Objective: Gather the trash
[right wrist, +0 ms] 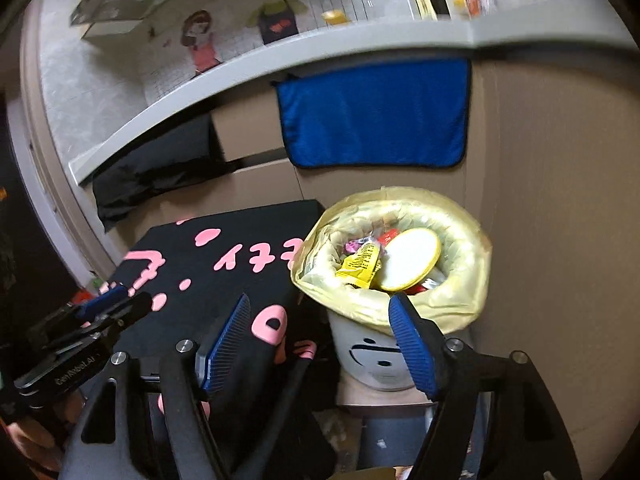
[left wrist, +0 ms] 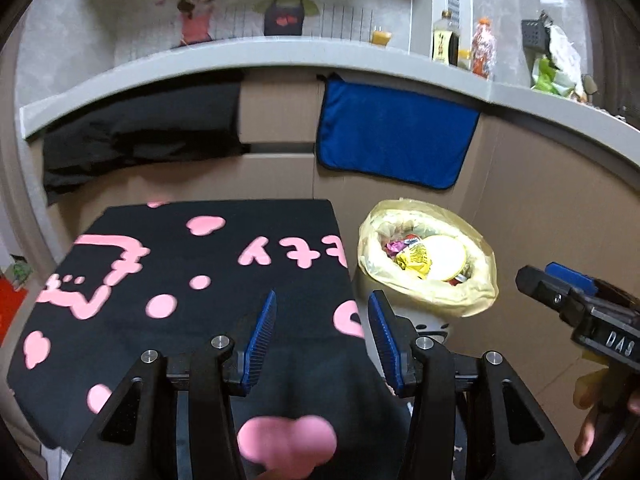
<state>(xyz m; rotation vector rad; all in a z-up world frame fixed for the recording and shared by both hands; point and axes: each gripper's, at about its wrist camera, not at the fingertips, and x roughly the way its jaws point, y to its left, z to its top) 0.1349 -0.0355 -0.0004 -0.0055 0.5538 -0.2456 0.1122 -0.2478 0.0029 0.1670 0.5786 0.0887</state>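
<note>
A white bin with a smiley face [right wrist: 372,356] stands on the floor, lined with a pale yellow bag [left wrist: 480,292] [right wrist: 460,300]. Inside lie a yellow wrapper [left wrist: 414,262] [right wrist: 360,266], a round cream lid [left wrist: 444,258] [right wrist: 408,260] and other crumpled wrappers. My left gripper [left wrist: 324,294] is open and empty above a black cloth with pink shapes [left wrist: 200,280], left of the bin. My right gripper [right wrist: 319,298] stands wide open with nothing between its fingers, in front of the bin's near rim. Each gripper shows in the other's view: right gripper [left wrist: 560,288], left gripper [right wrist: 120,300].
A blue towel [left wrist: 392,136] and a black cloth [left wrist: 140,132] hang from a grey counter [left wrist: 280,52] that carries bottles [left wrist: 446,40]. Cardboard panels [left wrist: 540,200] wall in the bin behind and to the right. A person's hand [left wrist: 592,420] grips the right tool.
</note>
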